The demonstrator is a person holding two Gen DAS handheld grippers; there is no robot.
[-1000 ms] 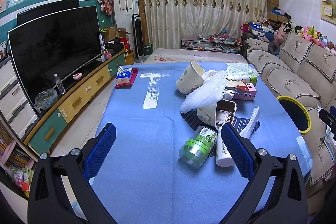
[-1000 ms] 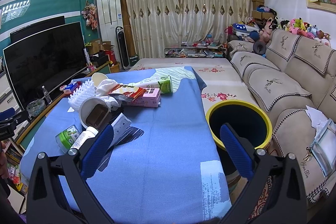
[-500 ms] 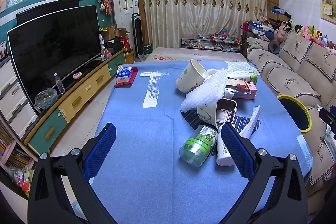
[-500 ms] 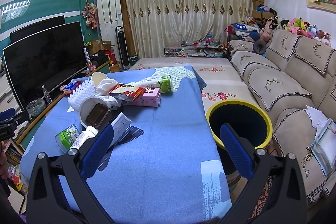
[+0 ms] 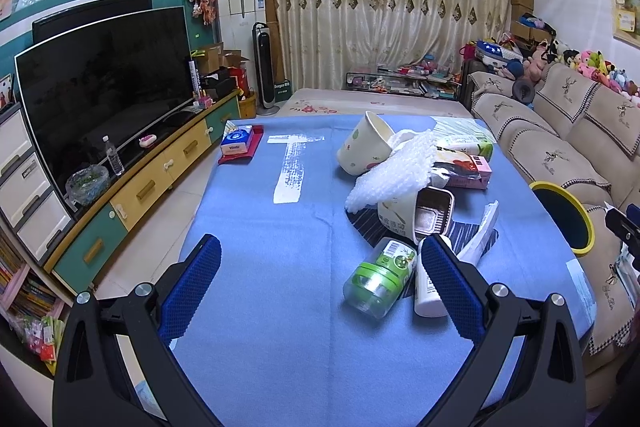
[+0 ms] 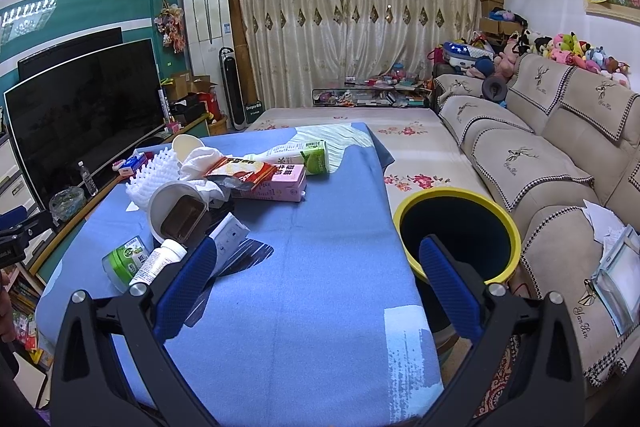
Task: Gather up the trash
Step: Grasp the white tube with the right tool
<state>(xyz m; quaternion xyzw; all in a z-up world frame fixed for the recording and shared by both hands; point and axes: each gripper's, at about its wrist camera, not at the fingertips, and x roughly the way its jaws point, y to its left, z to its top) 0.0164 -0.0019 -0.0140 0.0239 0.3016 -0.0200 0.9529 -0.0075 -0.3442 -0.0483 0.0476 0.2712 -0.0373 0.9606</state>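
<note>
Both the left gripper (image 5: 320,263) and right gripper (image 6: 316,259) hang spread, empty, above the blue tablecloth (image 5: 260,227); a green-lidded jar (image 5: 380,277) and white bottle (image 5: 426,291) crowd the yellow-rimmed bin's (image 6: 456,195) approach.

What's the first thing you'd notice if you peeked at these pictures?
A messy heap of trash sits in the middle of the blue tablecloth: paper cups, cartons, white foam netting and a green jar lying on its side. Beside the table, by the sofa, stands a yellow-rimmed bin.

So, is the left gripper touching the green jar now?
Apart. The left wrist view shows the open left gripper above the cloth, blue cloth visible between its fingers and the green jar.
</note>
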